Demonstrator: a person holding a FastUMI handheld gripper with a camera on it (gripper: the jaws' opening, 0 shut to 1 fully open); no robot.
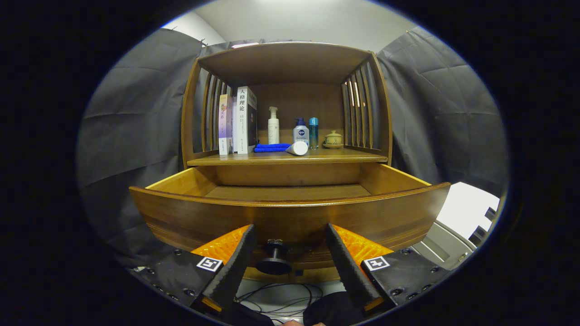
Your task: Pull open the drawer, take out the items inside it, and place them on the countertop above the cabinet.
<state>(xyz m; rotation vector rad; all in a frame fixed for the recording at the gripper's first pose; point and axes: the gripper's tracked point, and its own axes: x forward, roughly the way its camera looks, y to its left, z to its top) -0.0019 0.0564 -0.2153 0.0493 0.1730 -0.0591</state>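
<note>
Wooden drawer is pulled out; its knob sits between the spread, untouching fingers of the gripper; visible drawer interior lies ahead, above.

Cabinet: warm brown wood, visible grain. Drawer front: same brown, amber sheen along top edge; inside walls lighter honey tone. Knob: black. Gripper: fingers spread either side of knob, clear of it; black-and-white square markers on its body. On shelf: books, white and pale lilac spines, dark characters; blue cloth; white pump bottle; grey bottle, blue cap; teal bottle; white tube; beige lidded pot at 3 o'clock of teal bottle.
</note>
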